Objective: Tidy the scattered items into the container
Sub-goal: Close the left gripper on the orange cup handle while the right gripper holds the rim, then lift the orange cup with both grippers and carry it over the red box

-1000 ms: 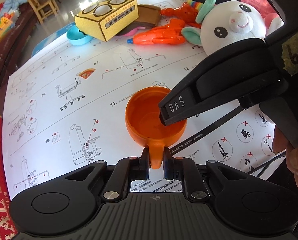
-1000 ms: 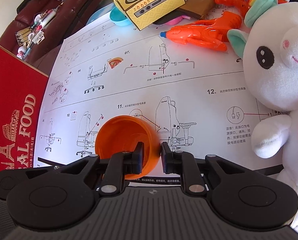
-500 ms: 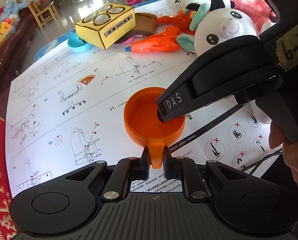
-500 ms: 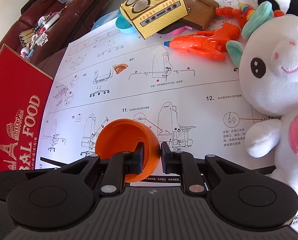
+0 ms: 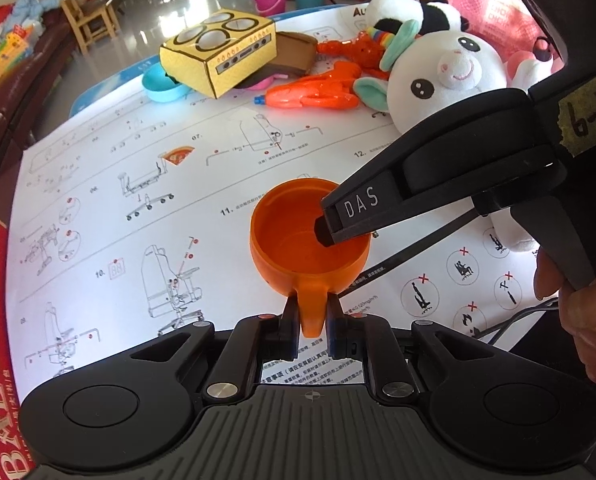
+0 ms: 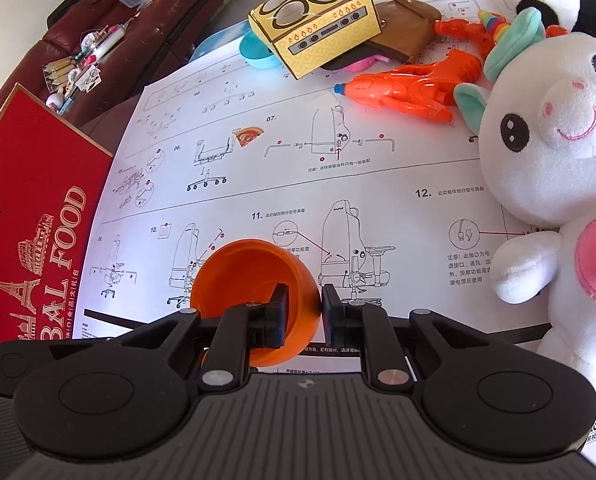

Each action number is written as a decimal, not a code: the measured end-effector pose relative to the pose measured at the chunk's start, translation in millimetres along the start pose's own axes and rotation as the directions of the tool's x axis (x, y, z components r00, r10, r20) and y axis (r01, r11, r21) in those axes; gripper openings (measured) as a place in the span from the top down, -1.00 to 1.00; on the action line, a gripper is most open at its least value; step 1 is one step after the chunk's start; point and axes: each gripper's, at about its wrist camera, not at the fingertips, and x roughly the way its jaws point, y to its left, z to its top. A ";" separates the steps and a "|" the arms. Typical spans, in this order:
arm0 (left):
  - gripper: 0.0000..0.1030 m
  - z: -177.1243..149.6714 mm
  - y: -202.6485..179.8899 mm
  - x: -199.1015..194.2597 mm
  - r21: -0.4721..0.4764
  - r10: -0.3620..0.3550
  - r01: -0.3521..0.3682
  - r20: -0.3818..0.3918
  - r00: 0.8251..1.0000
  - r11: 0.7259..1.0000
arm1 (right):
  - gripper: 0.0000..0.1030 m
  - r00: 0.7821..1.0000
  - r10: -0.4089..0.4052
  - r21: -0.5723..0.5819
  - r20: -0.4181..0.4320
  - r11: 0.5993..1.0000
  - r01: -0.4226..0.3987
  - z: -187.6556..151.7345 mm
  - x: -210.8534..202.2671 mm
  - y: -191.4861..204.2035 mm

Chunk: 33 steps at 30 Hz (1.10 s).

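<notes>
Where lettered "DAS", right gripper (image 5: pixel 330 236)

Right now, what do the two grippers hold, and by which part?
Both hold the orange cup: left gripper clamps its handle; right gripper pinches its wall.

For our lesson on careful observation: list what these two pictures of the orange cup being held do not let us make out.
- Red box: both views cut it at the left edge, so its inside is unseen.
- Pink item under the yellow toy stove: mostly covered; unidentifiable.
- Orange cup handle: hidden in the right view by the right gripper.
- Left gripper: its body hides the table beneath.
</notes>
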 end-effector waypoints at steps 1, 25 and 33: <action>0.84 0.0 -0.2 -1.1 0.007 0.008 -0.008 0.006 1.000 1.000 | 0.62 1.000 0.000 -0.004 0.003 1.000 0.000 0.0 -1.0 1.2; 0.84 9.7 22.3 -53.7 -0.051 0.077 -0.069 0.182 0.980 0.996 | 0.63 0.989 0.024 -0.146 0.146 0.989 -0.003 21.8 -46.7 49.8; 0.83 12.9 44.8 -85.4 -0.116 0.118 -0.090 0.266 0.957 0.989 | 0.62 0.978 0.051 -0.239 0.204 0.971 -0.001 35.5 -68.9 84.2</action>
